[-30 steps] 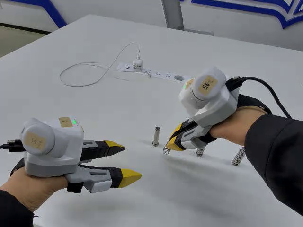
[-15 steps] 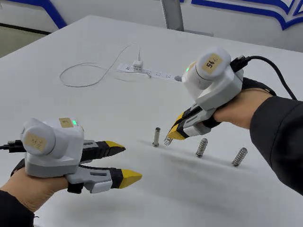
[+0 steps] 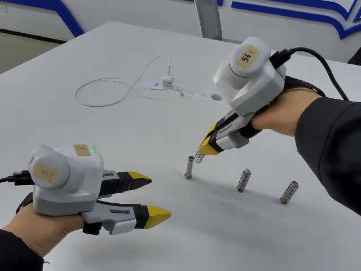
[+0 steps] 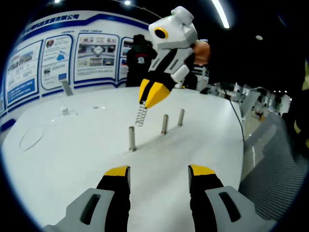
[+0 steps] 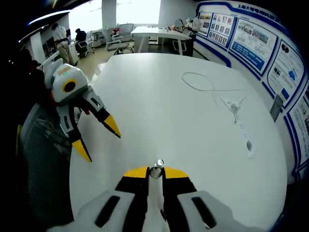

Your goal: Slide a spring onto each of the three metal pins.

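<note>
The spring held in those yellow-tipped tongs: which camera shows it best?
The left gripper view: the spring hangs whole, side-on, from the right tongs. The head view has it small; the right gripper view sees it end-on.

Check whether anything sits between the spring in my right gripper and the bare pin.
Nothing visible does. The spring hangs from the right gripper close beside the top of the bare pin, with only open air between them. The two sprung pins stand off to one side.

I'm holding my left gripper with jaws spread apart, my right gripper pointing downward ahead of it, pinching a spring
</note>
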Tool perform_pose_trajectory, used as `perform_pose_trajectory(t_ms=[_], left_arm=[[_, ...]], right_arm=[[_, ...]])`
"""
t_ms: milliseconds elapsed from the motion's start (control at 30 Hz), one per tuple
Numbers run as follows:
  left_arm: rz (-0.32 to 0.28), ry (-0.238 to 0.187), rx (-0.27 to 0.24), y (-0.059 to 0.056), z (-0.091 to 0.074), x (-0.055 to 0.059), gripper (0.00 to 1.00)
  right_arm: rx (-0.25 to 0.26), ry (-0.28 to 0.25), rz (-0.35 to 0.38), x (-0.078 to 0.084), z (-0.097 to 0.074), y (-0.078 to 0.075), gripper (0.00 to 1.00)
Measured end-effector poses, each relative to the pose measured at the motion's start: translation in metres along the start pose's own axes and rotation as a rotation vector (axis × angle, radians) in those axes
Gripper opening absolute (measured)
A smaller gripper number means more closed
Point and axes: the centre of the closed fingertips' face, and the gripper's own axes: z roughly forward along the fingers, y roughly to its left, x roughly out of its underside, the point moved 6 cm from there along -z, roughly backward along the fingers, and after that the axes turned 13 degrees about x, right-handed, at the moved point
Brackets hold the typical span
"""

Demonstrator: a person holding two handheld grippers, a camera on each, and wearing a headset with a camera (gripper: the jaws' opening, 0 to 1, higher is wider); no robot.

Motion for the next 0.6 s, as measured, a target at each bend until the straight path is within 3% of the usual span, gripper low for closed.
perform_pose_trajectory(t_ms=[600], left_arm=[[-0.009,0.001,-0.002,0.001,0.0,0.001,0.49]], right_arm=[[-0.021,0.014,-0.001,-0.005,0.013,-0.002,0.12]])
